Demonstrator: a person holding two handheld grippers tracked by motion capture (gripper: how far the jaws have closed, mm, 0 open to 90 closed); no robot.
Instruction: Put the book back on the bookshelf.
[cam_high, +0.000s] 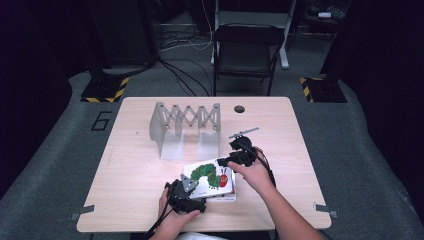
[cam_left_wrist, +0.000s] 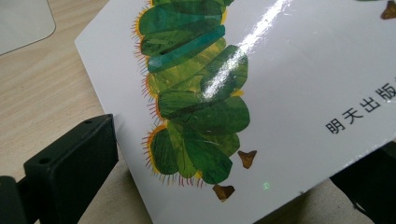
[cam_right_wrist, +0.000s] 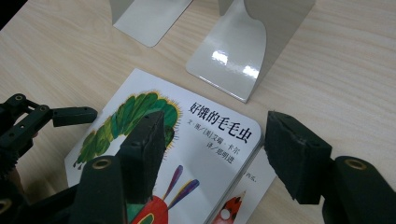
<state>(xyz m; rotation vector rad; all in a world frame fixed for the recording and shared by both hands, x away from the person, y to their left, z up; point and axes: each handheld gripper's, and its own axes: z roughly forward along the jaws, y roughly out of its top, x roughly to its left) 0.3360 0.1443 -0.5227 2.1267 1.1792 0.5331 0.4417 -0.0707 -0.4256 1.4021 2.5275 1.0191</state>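
Your left gripper (cam_high: 192, 196) stands open, the book (cam_left_wrist: 280, 84) lying between its fingers (cam_left_wrist: 70, 158) on the table (cam_high: 140, 165); your right gripper (cam_right_wrist: 215, 154) is open, straddling its corner. Clench both squarely before lifting, as I judge the glossy cover slippery.

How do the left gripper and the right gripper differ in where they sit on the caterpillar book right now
The left gripper works the near left corner of the caterpillar book; the right gripper is at its far right side. In its own view the left gripper's jaws flank the tail-end corner, while the right gripper's jaws spread over the title edge. Both are open, neither clamped on the cover, and each is held in a hand.
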